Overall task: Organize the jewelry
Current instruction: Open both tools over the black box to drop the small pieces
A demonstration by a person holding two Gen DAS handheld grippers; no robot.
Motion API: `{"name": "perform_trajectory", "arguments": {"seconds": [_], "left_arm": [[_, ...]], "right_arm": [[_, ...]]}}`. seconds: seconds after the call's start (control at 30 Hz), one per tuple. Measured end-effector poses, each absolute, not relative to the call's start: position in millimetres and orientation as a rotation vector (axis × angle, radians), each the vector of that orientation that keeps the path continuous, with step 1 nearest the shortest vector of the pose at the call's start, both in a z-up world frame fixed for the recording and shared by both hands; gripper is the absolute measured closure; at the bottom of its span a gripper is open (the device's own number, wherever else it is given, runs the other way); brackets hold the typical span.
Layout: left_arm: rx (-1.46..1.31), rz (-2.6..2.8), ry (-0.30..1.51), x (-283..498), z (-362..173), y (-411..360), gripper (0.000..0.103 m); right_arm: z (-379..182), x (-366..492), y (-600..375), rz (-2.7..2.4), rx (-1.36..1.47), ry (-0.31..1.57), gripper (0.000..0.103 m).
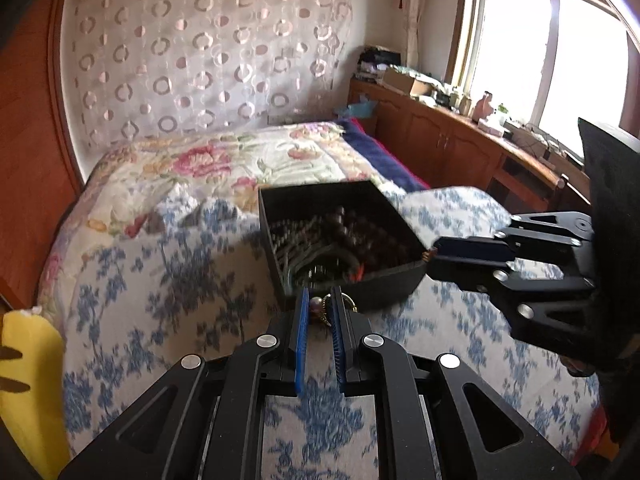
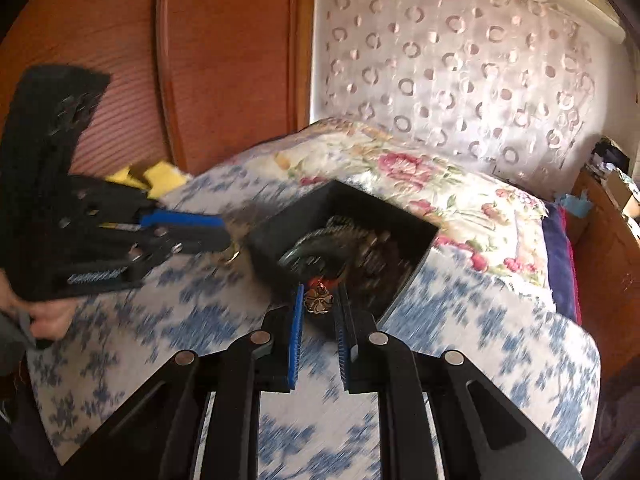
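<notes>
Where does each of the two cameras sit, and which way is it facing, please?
Left wrist: on the left gripper, looking down its jaws, shut on a pearl piece, toward the black box and window; right gripper at right.
Right wrist: on the right gripper, shut on a flower charm, facing the box and wardrobe; left gripper and a hand at left.
Shared: box, bed, curtain.

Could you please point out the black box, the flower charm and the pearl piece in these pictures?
Black box (image 1: 384, 286): left wrist view, its near outer wall.
Flower charm (image 2: 318, 300): right wrist view, the centre of its petals.
Pearl piece (image 1: 318, 304): left wrist view, the pearl.
</notes>
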State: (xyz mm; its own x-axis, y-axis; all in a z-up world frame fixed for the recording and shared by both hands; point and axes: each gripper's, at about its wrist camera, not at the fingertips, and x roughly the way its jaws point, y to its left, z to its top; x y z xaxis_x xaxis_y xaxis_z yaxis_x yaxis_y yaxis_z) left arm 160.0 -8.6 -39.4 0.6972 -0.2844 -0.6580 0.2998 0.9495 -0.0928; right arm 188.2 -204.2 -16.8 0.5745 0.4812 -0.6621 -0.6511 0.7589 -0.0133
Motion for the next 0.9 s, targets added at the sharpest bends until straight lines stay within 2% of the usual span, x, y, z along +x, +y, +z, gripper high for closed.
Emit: {"name": "perform_trajectory", "arguments": {"seconds": [0.3,0.7,0.9], "left_arm": [[0.045,-0.313,0.723,195,-40,-21,0.093],[0.042,-0.282,0.740,212,-47,-29,0.092],[0.047,-0.275,0.724,200,-40,-31,0.079]], "right_arm": [[-21,229,-211,0.638,-0.184,0.705,0.084],[-19,216,-230,0.600,-0.145,0.697,0.084],[-16,204,-239,0.565,-0.121,0.685,0.084]]}}
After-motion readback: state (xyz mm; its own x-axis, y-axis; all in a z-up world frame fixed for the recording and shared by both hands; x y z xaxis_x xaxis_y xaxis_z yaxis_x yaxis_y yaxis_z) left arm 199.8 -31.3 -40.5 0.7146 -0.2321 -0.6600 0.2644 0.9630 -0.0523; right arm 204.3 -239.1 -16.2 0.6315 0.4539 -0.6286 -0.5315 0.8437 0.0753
